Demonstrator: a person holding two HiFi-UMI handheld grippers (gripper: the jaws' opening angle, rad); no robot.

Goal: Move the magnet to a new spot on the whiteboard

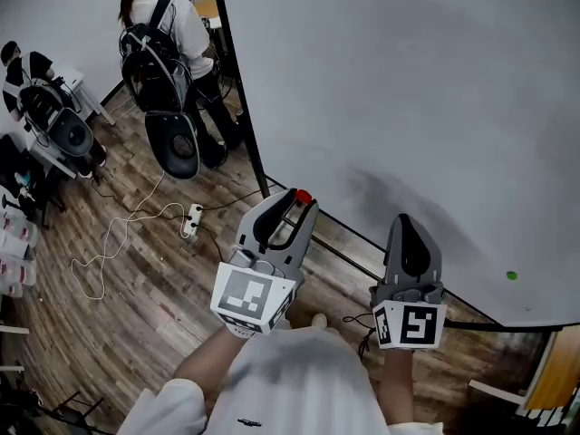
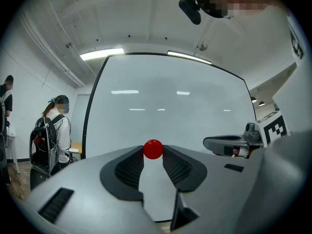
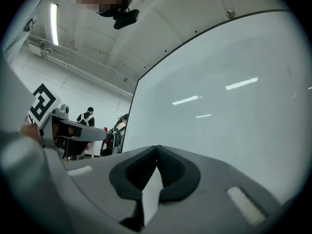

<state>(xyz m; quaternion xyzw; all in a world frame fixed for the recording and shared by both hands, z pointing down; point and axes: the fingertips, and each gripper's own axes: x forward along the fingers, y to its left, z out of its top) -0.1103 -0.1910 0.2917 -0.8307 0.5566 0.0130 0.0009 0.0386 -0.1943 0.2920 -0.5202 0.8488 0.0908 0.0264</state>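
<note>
While left gripper (image 1: 301, 203) pinches magnet (image 2: 153, 149) near its lower edge, whiteboard (image 1: 408, 107) spreads rightward.

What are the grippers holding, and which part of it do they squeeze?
The left gripper pinches the red magnet by its two sides, right at the jaw tips. The right gripper is shut on nothing.

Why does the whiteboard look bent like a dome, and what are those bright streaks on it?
Left gripper view: the wide-angle lens bows the whiteboard at its edges and darkens the corners; the streaks are ceiling lights mirrored in its glossy face, while the red magnet is sharp. Right gripper view: the same bowing and reflections. Head view: straighter edges, even light, no glare.
</note>
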